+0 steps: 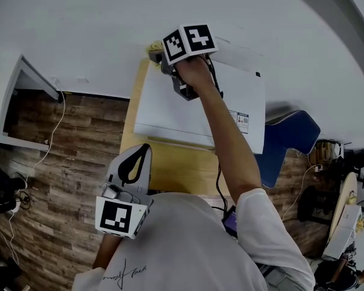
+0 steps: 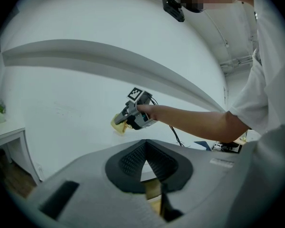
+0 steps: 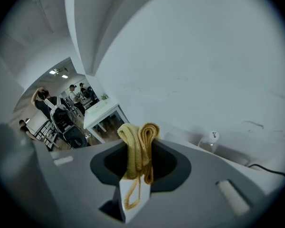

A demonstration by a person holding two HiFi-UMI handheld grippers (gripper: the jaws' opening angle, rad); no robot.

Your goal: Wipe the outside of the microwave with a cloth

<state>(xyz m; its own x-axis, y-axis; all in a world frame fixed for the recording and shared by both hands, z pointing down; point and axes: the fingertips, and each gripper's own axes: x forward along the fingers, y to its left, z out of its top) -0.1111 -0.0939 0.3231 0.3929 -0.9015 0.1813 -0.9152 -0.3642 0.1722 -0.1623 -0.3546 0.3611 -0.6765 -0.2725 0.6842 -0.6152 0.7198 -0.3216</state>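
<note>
Right gripper [image 3: 137,167]: jaws pinch the yellow cloth [image 3: 137,144].
Left gripper [image 2: 145,167]: jaws pressed together, empty.
Place: by the far left top corner of the microwave [image 1: 188,111].
Advice: press lightly, overlap strokes.

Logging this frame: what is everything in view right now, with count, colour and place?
microwave: one, white, on the table against the wall
cloth: one, yellow, bunched at the microwave's rear left top corner
table: one, yellowish wood, under the microwave
chair: one, blue, right of the table
desk: one, white, far left by the wall
cable: one, white, trailing over the floor at left
floor: brown wood planks
right gripper: one, grey, closed on the cloth, reaching over the microwave
left gripper: one, grey, jaws together with nothing between them, held back near the person's body
</note>
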